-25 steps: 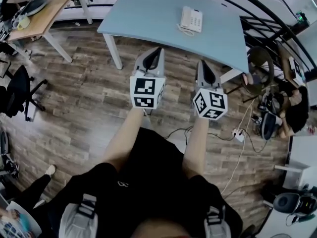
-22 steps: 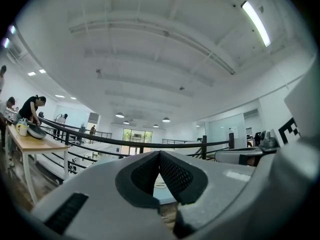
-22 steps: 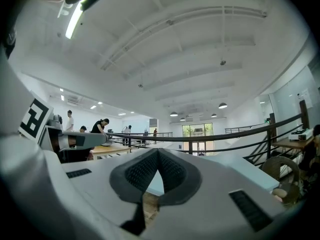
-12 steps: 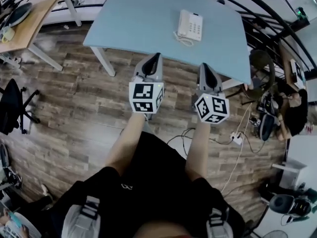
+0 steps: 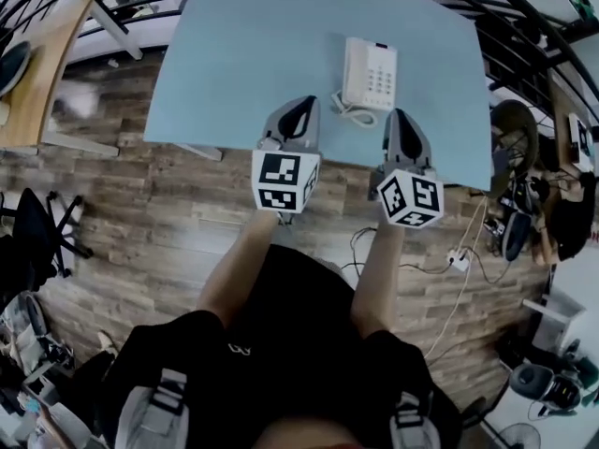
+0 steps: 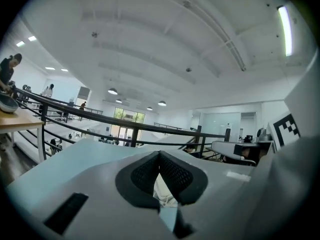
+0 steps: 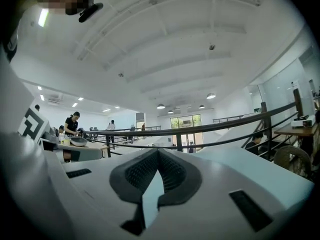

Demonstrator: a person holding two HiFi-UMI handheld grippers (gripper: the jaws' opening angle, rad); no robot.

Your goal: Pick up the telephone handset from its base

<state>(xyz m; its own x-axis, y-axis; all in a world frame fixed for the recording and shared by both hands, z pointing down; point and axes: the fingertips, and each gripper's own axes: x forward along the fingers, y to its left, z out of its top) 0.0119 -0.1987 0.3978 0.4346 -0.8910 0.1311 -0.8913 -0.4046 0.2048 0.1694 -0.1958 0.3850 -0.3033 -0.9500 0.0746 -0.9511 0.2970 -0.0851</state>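
Tips pressed together on left gripper [image 5: 299, 110] and right gripper [image 5: 401, 122], nothing held in either. Side by side over the near edge of the light blue table [image 5: 234, 54], pointing away from the body. Just beyond and between them, telephone [image 5: 372, 75] lying flat; handset [image 5: 353, 71] seated along its left side, long axis running away from the person, coiled cord [image 5: 348, 112] at the near end.
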